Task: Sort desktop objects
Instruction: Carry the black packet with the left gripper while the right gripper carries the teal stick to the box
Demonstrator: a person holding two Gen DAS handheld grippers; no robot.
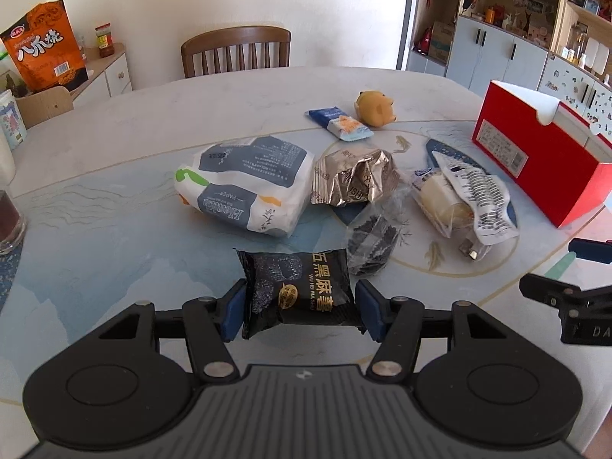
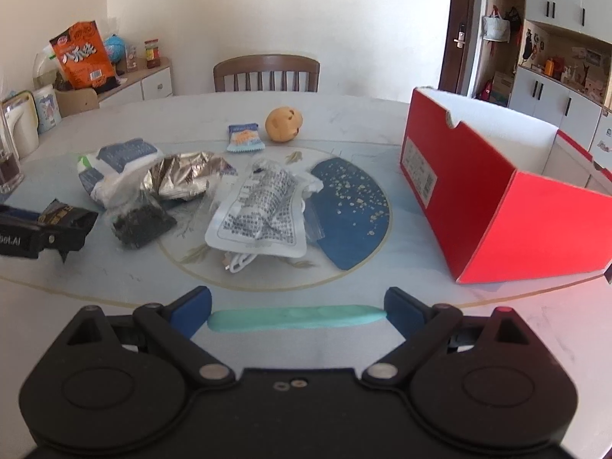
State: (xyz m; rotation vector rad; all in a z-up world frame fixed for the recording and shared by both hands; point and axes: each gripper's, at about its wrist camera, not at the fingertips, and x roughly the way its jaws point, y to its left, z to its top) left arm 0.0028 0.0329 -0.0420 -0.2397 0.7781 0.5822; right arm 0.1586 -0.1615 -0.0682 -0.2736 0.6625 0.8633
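**Both grippers loaded, lifted off table**

Left gripper (image 1: 300,311): blue pads clamped on both sides of a black snack packet (image 1: 300,290), gold lettering on it, held clear of the table (image 1: 114,153). Right gripper (image 2: 297,315): jaws wide, a teal bar (image 2: 296,318) spans pad to pad, ends touching both pads, so it's gripped lengthwise.

Pile in the middle of the table, past the packet:
- tissue pack (image 1: 244,183) on the left
- crumpled silver wrapper (image 1: 354,181) just beside it to the right
- clear bag of dark stuff (image 1: 373,243) nearer, touching the wrapper
- white printed pouch (image 1: 478,199) to the right, white cable (image 2: 239,262) poking out at its near edge

Further back: small blue-and-white packet (image 1: 342,124) and yellow toy (image 1: 375,109) side by side.

Red box (image 2: 497,199) at right, open top, white inside; contents can't be seen. Wooden chair (image 1: 237,51) at far side. Orange snack bag (image 1: 44,46) on the cabinet far left.
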